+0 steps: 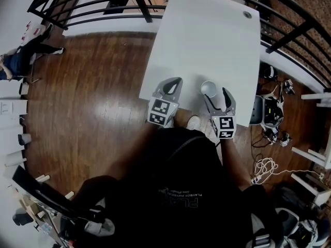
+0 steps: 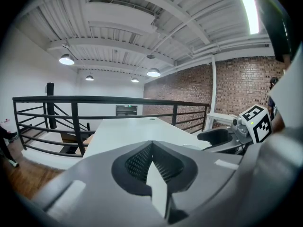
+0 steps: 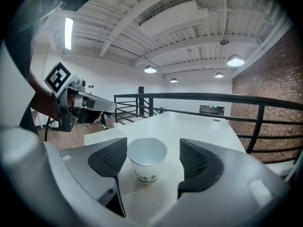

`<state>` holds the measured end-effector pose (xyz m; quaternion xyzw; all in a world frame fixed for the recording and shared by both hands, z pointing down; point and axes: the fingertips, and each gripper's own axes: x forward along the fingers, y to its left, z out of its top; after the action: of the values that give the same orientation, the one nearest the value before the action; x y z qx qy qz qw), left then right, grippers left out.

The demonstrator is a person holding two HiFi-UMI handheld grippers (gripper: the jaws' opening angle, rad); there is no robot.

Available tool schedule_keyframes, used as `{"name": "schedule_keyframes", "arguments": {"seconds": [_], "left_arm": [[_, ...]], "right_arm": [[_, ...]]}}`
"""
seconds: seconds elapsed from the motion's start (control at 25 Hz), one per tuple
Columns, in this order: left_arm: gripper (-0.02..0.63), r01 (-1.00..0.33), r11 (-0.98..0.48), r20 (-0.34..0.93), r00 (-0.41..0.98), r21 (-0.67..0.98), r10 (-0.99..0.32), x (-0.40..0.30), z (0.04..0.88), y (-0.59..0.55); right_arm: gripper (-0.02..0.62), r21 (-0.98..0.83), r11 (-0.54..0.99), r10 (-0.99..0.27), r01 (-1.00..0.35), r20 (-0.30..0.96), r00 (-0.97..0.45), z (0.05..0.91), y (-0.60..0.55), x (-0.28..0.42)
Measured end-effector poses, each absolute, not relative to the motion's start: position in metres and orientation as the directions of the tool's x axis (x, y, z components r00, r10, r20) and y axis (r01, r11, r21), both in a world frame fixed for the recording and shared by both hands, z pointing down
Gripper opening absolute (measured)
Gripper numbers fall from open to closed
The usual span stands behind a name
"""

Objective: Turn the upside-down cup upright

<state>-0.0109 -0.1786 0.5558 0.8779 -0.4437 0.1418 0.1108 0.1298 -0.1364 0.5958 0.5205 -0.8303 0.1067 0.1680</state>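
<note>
One paper cup, white and thin-walled: likely very light, easy to crush or tip, a bit slick. Best taken across the sidewall at mid-height with a soft squeeze, not by the rim. It stands mouth-up on the table, near the edge at 6 o'clock in the head view. Right gripper: fingers spread wide with the cup between them, close to the 9 o'clock pad, clear gap at 3 o'clock, nothing gripped. Left gripper: fingers closed together, empty.

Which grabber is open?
The right gripper: its jaws stand wide apart with the upright cup between them. The left gripper has its jaws shut together.
</note>
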Motion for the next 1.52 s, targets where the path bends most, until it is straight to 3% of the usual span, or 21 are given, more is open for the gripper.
{"name": "schedule_keyframes", "arguments": {"seconds": [0.28,0.64,0.84,1.0,1.16,1.52], "left_arm": [[0.000,-0.806,-0.588,0.311,0.577,0.070,-0.755,-0.004,0.539,-0.178],[0.000,-0.792,-0.608,0.241,0.602,0.058,-0.761,0.008,0.512,-0.177],[0.000,-0.785,-0.616,0.245,0.610,0.059,-0.754,0.011,0.511,-0.173],[0.000,-0.779,-0.626,0.244,0.615,0.038,-0.750,0.016,0.512,-0.171],[0.000,-0.768,-0.640,0.248,0.625,0.026,-0.740,0.022,0.513,-0.168],[0.000,-0.764,-0.644,0.260,0.627,0.026,-0.734,0.036,0.514,-0.167]], "right_arm": [[0.331,0.032,0.434,-0.852,-0.900,0.338,-0.399,0.563,-0.135,0.128],[0.192,0.094,0.397,-0.898,-0.913,0.244,-0.365,0.537,-0.136,0.132],[0.145,0.103,0.383,-0.891,-0.918,0.304,-0.338,0.533,-0.129,0.138],[0.095,0.097,0.376,-0.905,-0.922,0.255,-0.342,0.532,-0.130,0.138],[0.028,0.099,0.362,-0.903,-0.927,0.284,-0.322,0.530,-0.126,0.141],[0.014,0.063,0.351,-0.913,-0.934,0.243,-0.327,0.532,-0.130,0.151]]}}
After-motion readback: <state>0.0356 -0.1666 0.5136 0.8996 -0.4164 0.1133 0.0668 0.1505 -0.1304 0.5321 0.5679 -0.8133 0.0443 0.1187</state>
